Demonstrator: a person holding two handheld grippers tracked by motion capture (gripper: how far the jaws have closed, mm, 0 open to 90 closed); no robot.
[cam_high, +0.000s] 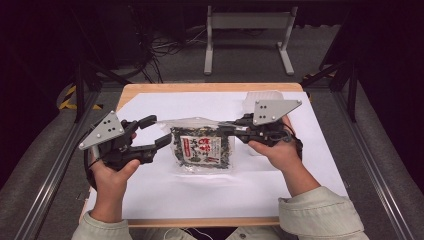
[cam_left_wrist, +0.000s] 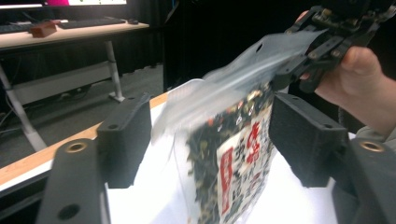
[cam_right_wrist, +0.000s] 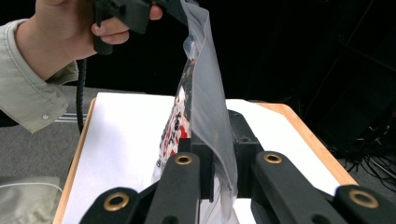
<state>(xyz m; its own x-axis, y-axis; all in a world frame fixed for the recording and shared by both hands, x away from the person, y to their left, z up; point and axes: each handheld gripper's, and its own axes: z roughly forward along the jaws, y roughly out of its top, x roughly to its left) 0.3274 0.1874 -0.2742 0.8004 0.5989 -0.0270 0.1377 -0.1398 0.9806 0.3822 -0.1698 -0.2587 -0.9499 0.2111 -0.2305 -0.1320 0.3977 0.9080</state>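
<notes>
Hanging over the white sheet (cam_high: 165, 195) on the table (cam_high: 200, 87), the seaweed bag (cam_high: 202, 149) was clamped at its clear top edge by my right gripper (cam_high: 231, 127); my left gripper (cam_high: 160, 131) stood open, jaws either side of the bag's other corner, untouched; its lower end was cut off in both gripper views

The snack bag (cam_high: 202, 148) hangs above the middle of the table (cam_high: 210, 87), between the left gripper (cam_high: 151, 135) on its left and the right gripper (cam_high: 231, 129) at its upper right corner. A plastic container (cam_high: 263, 98) sits behind the right gripper.
</notes>
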